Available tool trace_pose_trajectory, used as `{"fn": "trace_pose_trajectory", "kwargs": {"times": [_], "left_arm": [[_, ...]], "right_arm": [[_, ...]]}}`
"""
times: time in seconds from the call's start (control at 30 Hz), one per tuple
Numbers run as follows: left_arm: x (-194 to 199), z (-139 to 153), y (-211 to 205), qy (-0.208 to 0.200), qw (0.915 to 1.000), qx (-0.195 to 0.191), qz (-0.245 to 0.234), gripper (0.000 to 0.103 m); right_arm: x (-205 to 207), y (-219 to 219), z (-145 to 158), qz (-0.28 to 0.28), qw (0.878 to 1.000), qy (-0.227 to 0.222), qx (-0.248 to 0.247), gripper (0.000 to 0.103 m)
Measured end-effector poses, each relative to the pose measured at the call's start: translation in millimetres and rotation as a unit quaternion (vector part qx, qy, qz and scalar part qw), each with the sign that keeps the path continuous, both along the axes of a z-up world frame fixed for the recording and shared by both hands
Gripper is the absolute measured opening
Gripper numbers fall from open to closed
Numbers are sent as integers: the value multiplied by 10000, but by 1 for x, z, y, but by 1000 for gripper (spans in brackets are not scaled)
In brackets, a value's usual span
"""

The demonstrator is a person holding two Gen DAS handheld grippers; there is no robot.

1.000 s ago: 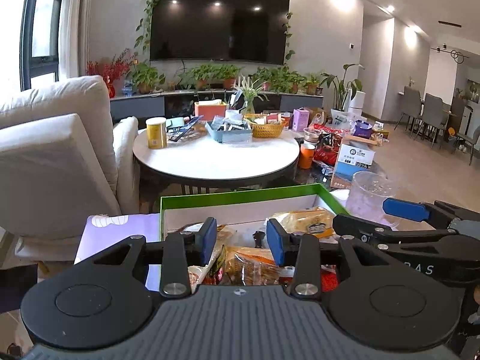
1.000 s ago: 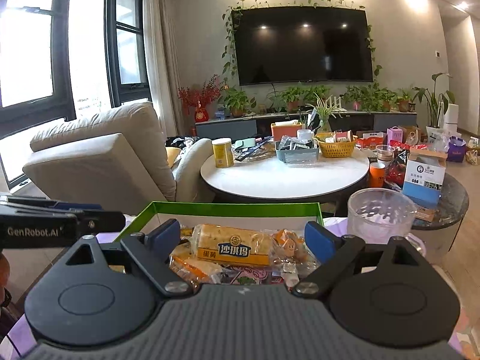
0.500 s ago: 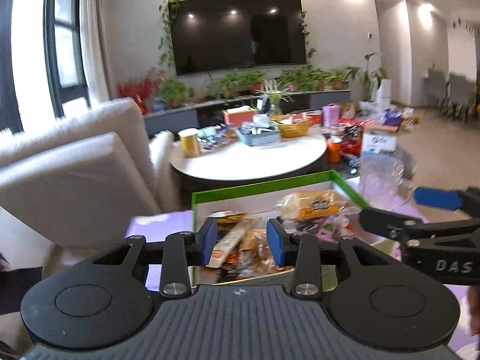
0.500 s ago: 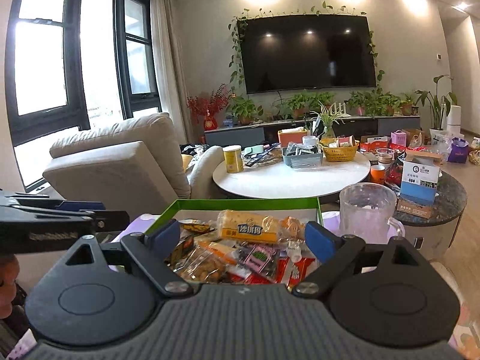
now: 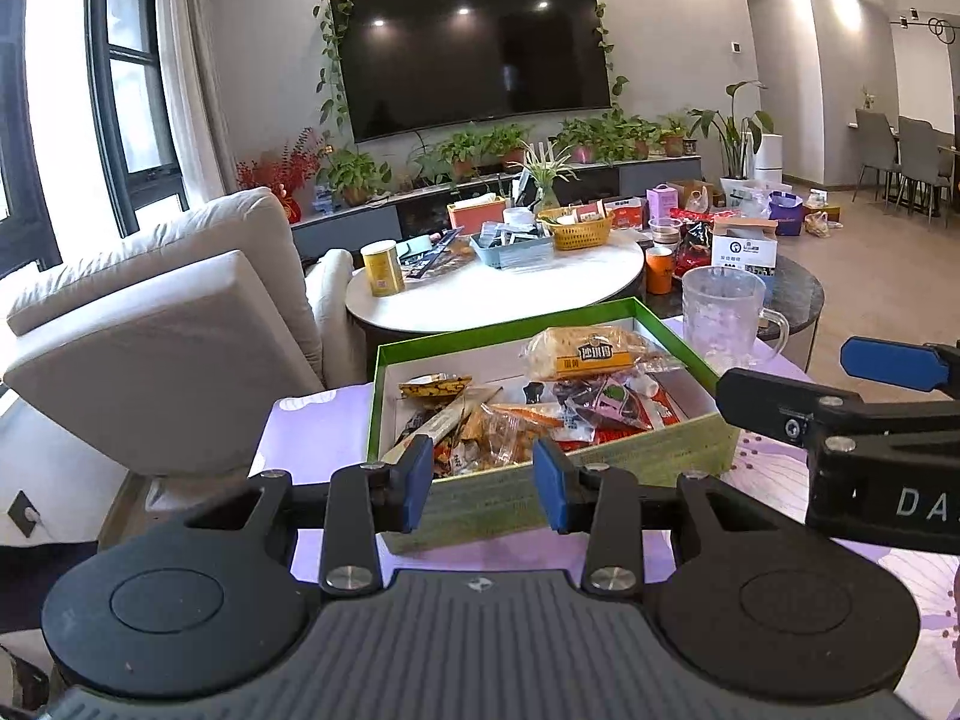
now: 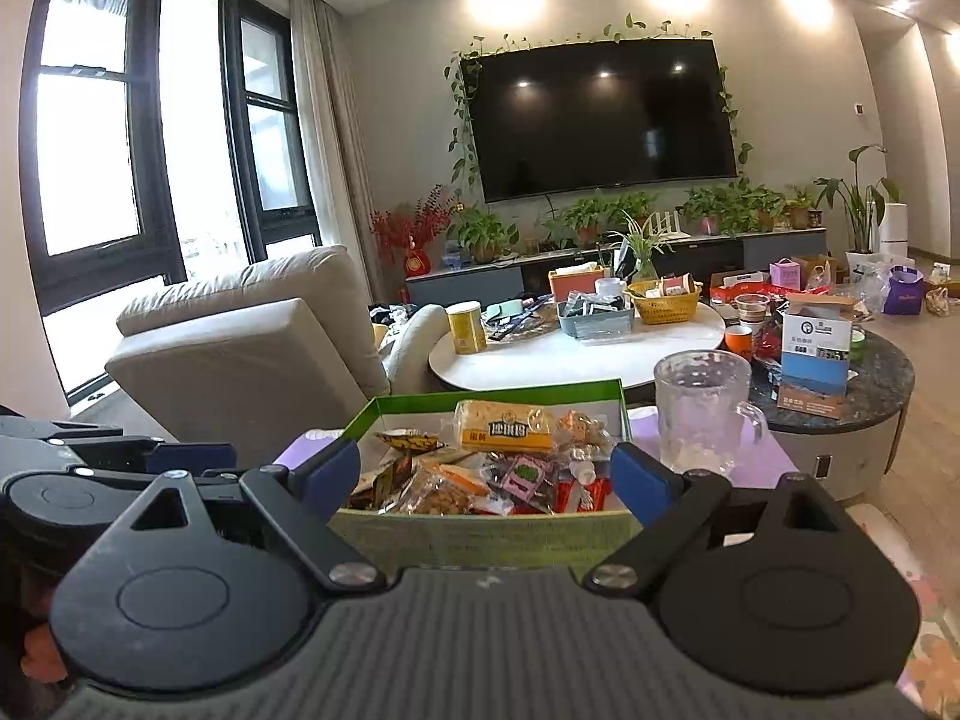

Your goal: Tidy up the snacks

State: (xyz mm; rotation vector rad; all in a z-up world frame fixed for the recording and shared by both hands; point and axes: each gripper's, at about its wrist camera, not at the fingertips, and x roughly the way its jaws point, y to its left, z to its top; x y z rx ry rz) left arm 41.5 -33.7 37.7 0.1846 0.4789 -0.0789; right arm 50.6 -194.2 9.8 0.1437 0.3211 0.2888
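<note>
— While the box (image 5: 558, 495) of snacks (image 5: 540, 402) sits on the purple cloth (image 5: 324, 426), are the grippers holding something?
— No. The left gripper (image 5: 483, 477) and right gripper (image 6: 486, 474) are both open and empty before it.

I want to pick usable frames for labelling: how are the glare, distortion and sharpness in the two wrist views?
Left wrist view: sharp; the window is blown out, ceiling lights reflect in the TV, walls bow with fisheye. Right wrist view: also sharp; bright window, spot reflections on the TV, snack box evenly lit.
</note>
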Motion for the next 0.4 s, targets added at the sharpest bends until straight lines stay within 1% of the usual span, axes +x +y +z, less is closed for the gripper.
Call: {"fn": "trace_pose_trajectory", "kwargs": {"times": [0.3,0.4], "left_arm": [[-26,7,2,-182,9998,-117,36,35],[-30,8,3,-185,9997,-187,3,35]], "right_arm": [[-18,0,-1,20,10000,-67,32,54],[-24,1,0,41,9999,-104,36,54]]}}
